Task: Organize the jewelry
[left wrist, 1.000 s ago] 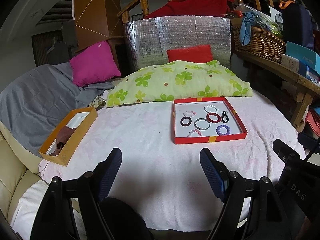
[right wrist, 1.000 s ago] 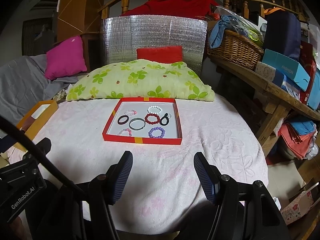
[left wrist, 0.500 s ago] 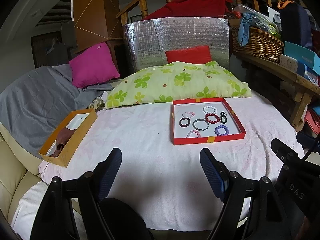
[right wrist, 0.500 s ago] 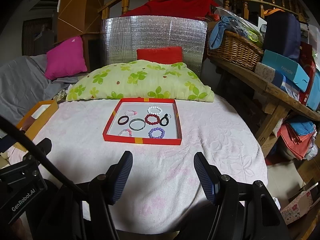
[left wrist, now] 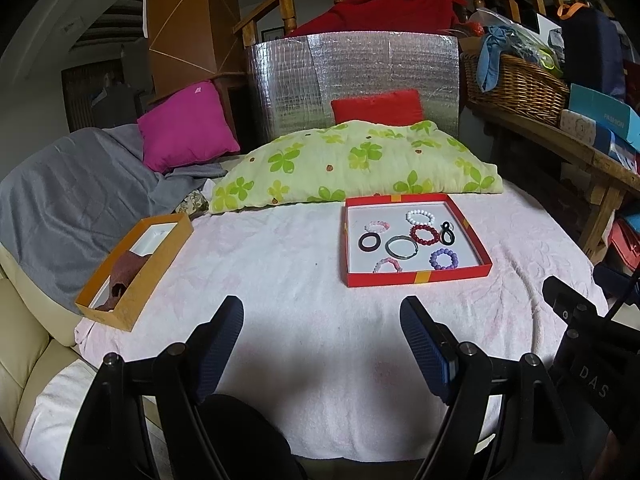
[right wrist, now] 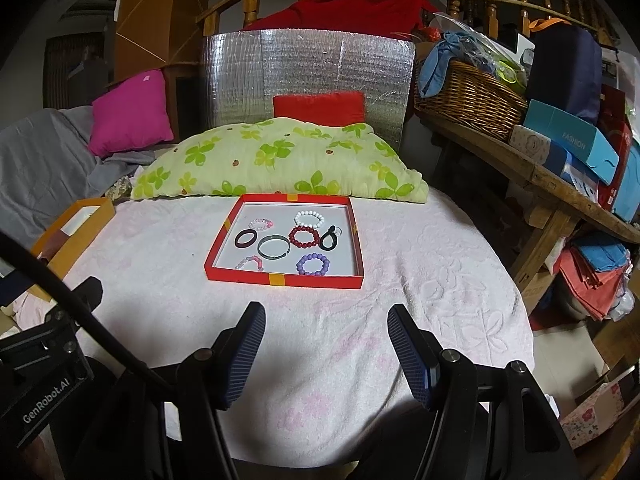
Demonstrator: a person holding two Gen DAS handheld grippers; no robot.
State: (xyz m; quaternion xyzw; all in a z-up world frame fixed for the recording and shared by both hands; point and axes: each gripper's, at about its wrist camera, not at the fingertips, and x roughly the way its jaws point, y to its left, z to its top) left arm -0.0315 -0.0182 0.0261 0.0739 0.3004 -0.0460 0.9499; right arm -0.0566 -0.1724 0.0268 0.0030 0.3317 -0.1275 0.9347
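A shallow red tray [left wrist: 416,278] [right wrist: 280,279] lies on the pink towel and holds several bracelets and rings: a white bead bracelet [right wrist: 309,219], a red bead bracelet [right wrist: 304,237], a purple bead bracelet [right wrist: 313,264], a grey bangle [right wrist: 273,246] and a dark ring [right wrist: 245,238]. At the left edge sits an orange box [left wrist: 132,304] [right wrist: 76,236] with a brown pouch [left wrist: 126,270] inside. My left gripper [left wrist: 322,320] is open above the towel, short of the tray. My right gripper [right wrist: 326,326] is open too, just in front of the tray, nothing between its fingers.
A green-flowered pillow [left wrist: 352,164] lies behind the tray, with a red cushion [left wrist: 378,106] and a silver foil panel [left wrist: 352,76] beyond. A magenta cushion [left wrist: 186,126] and grey blanket [left wrist: 68,192] are at left. A wooden bench [right wrist: 532,172] with a wicker basket [right wrist: 468,98] and boxes stands right.
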